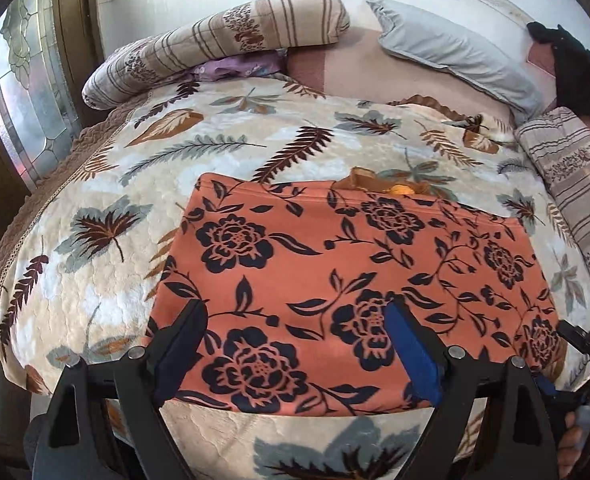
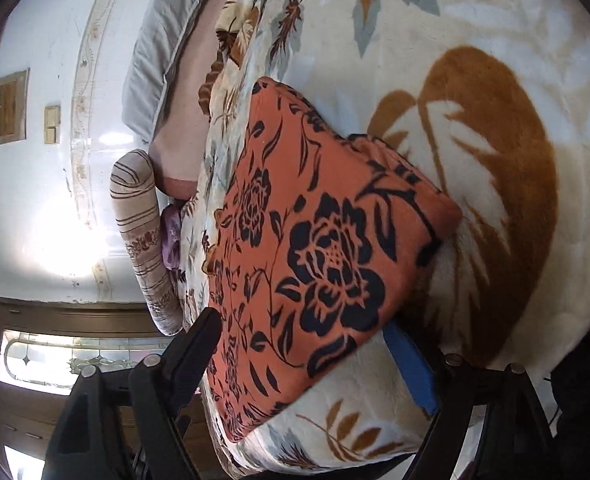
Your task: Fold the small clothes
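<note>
Ahead of the left gripper point(image 1: 295, 336), whose jaws stand wide, the folded orange cloth with dark flowers point(image 1: 335, 248) lies flat. Beyond it the leaf-patterned plush blanket point(image 1: 215, 152) stays bare up to the striped rolled bolster point(image 1: 223, 44) and grey pillow point(image 1: 455, 52). To the right, a striped folded quilt point(image 1: 567, 176) crowds the edge.

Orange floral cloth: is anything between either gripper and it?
Nothing visible. The cloth lies folded on the blanket, its top bare. The left gripper is open over its near edge; the right gripper is open around a corner.
</note>
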Tool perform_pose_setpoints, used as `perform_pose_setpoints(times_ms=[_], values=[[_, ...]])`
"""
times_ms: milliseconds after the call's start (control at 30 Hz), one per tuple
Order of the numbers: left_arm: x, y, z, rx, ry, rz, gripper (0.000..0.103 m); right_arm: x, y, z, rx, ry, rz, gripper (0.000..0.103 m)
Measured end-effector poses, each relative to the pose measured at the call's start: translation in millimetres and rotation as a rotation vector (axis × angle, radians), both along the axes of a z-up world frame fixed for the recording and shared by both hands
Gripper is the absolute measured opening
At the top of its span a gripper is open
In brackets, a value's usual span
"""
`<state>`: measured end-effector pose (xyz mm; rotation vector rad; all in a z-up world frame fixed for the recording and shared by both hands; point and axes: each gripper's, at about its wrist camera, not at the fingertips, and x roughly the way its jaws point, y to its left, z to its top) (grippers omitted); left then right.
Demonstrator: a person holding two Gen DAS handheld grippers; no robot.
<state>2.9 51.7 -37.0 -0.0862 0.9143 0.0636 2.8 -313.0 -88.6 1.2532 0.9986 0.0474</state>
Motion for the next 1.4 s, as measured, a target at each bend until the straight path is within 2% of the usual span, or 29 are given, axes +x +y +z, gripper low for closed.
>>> perform_pose_setpoints(times_ms=[100, 200, 300, 400, 433, 500, 567, 633, 667, 733, 800, 867, 967, 1067, 1100, 1133, 1200, 1267, 1333, 1400], values=[[-1.1, -7.4, 3.6, 0.0, -0.009, -0.014, 0.09, 4.6, 0.7, 1.0, 0.003, -0.008, -0.006, 0.086], [4.6, -10.3, -4.6, -0.001, 0.008, -0.014, 0.09, 11.4, 2.6, 0.9, -0.009, -0.019, -0.005, 0.086], [17.3, -10.0, -29.9, 0.008, 0.056, -0.007, 0.09, 18.5, 5.6, 4.5, -0.035, -0.03, 0.014, 0.086], [33.8, -10.5, -70.3, 0.053, 0.156, -0.009, 0.09, 27.1, 11.1, 9.2, -0.063, -0.043, 0.026, 0.086], [34.7, -10.7, -77.6, 0.062, 0.159, -0.016, 0.091, 27.8, 11.6, 9.9, -0.075, -0.046, 0.029, 0.086], [30.9, -14.1, -71.8, 0.091, 0.121, -0.027, 0.091, 32.1, 13.8, 8.1, -0.093, -0.037, 0.036, 0.086], [27.3, -13.0, -59.0, 0.044, 0.08, -0.026, 0.091, 33.4, 14.2, 6.0, -0.098, -0.035, 0.035, 0.086], [26.3, -13.4, -52.9, 0.043, 0.042, -0.025, 0.091, 36.3, 14.6, 8.3, -0.12, -0.037, 0.043, 0.084], [28.4, -14.2, -56.8, 0.047, 0.05, -0.029, 0.091, 37.6, 15.5, 11.1, -0.137, -0.045, 0.05, 0.083], [36.3, -17.4, -82.1, 0.055, 0.138, -0.064, 0.092, 41.3, 20.3, 16.2, -0.169, -0.061, 0.073, 0.081], [32.3, -18.5, -83.7, 0.088, 0.082, -0.081, 0.093, 44.3, 23.8, 15.9, -0.194, -0.055, 0.085, 0.081], [29.2, -14.4, -74.0, 0.053, 0.084, -0.057, 0.093, 45.0, 24.7, 15.0, -0.202, -0.044, 0.082, 0.081], [24.0, -12.5, -62.7, 0.033, 0.014, -0.045, 0.093, 44.9, 23.6, 17.0, -0.22, -0.044, 0.069, 0.081], [34.4, -23.2, -89.8, 0.06, 0.114, -0.086, 0.095, 47.9, 22.0, 13.1, -0.237, -0.04, 0.055, 0.081], [32.8, -25.1, -89.2, 0.089, 0.073, -0.089, 0.097, 50.7, 22.8, 11.1, -0.242, -0.038, 0.057, 0.081], [33.3, -25.6, -86.9, 0.091, 0.087, -0.088, 0.097, 53.2, 23.3, 9.5, -0.25, -0.036, 0.062, 0.081], [32.3, -18.5, -75.9, 0.03, 0.1, -0.067, 0.095, 56.3, 24.8, 12.3, -0.277, -0.028, 0.074, 0.073], [23.3, -12.9, -61.1, -0.007, 0.027, -0.051, 0.095, 58.2, 25.5, 11.7, -0.296, -0.013, 0.095, 0.034], [18.0, -17.2, -58.9, 0.024, -0.004, -0.058, 0.095, 58.5, 25.2, 6.8, -0.301, 0.008, 0.109, 0.033], [28.1, -28.0, -83.3, 0.038, 0.119, -0.128, 0.096, 58.4, 27.1, 5.9, -0.318, 0.015, 0.105, 0.033]])
